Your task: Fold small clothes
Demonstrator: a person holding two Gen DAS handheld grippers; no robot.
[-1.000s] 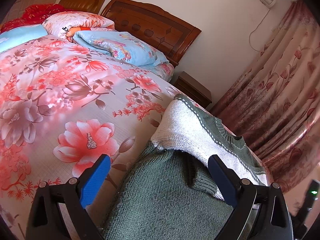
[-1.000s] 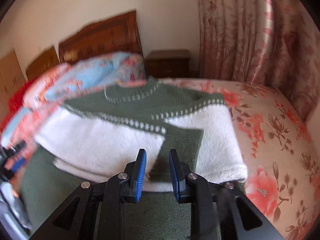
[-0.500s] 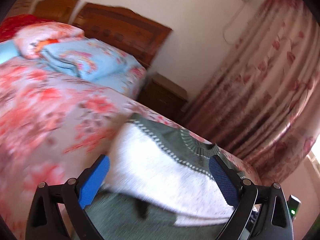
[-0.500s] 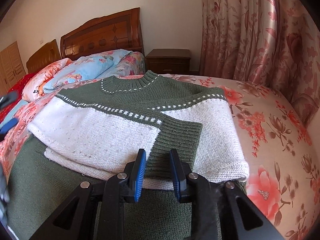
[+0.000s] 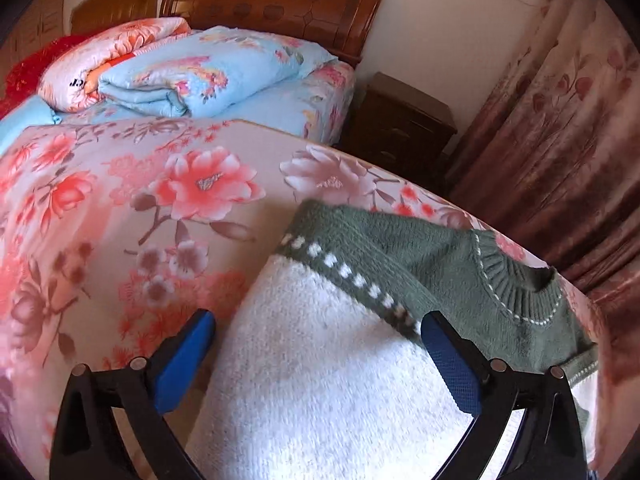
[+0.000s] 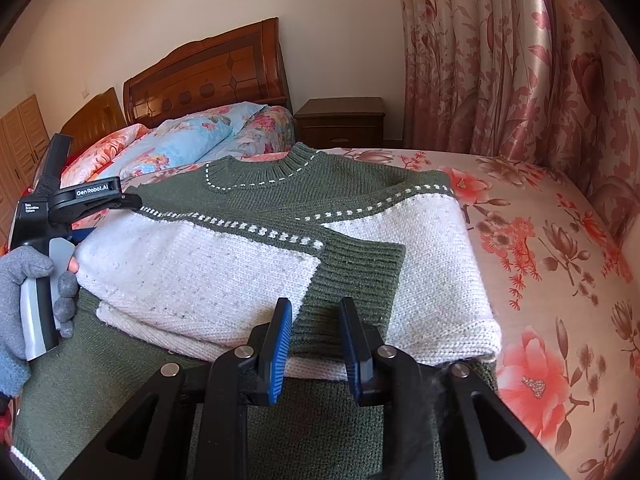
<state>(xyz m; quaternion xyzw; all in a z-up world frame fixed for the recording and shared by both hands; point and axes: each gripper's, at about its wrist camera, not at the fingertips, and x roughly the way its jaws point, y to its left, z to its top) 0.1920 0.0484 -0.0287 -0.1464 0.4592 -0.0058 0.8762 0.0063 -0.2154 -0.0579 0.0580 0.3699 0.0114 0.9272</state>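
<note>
Green-and-white knit sweater (image 6: 256,256) lying partly folded on the floral bedspread (image 6: 560,264), collar toward 12 o'clock in the right wrist view, one green ribbed cuff (image 6: 356,276) laid across the white band toward 6 o'clock. Right gripper (image 6: 314,338) low over that cuff, blue pads narrowly apart, nothing seen pinched between them; left gripper (image 5: 316,356) spread wide over the sweater's white panel, pads clear of the knit, held by a gloved hand (image 6: 24,296) at 9 o'clock. Folded blue quilt (image 5: 208,72) by the wooden headboard (image 5: 276,0) at 12 o'clock, nightstand (image 6: 340,122) at 1 o'clock; no containers in view.
</note>
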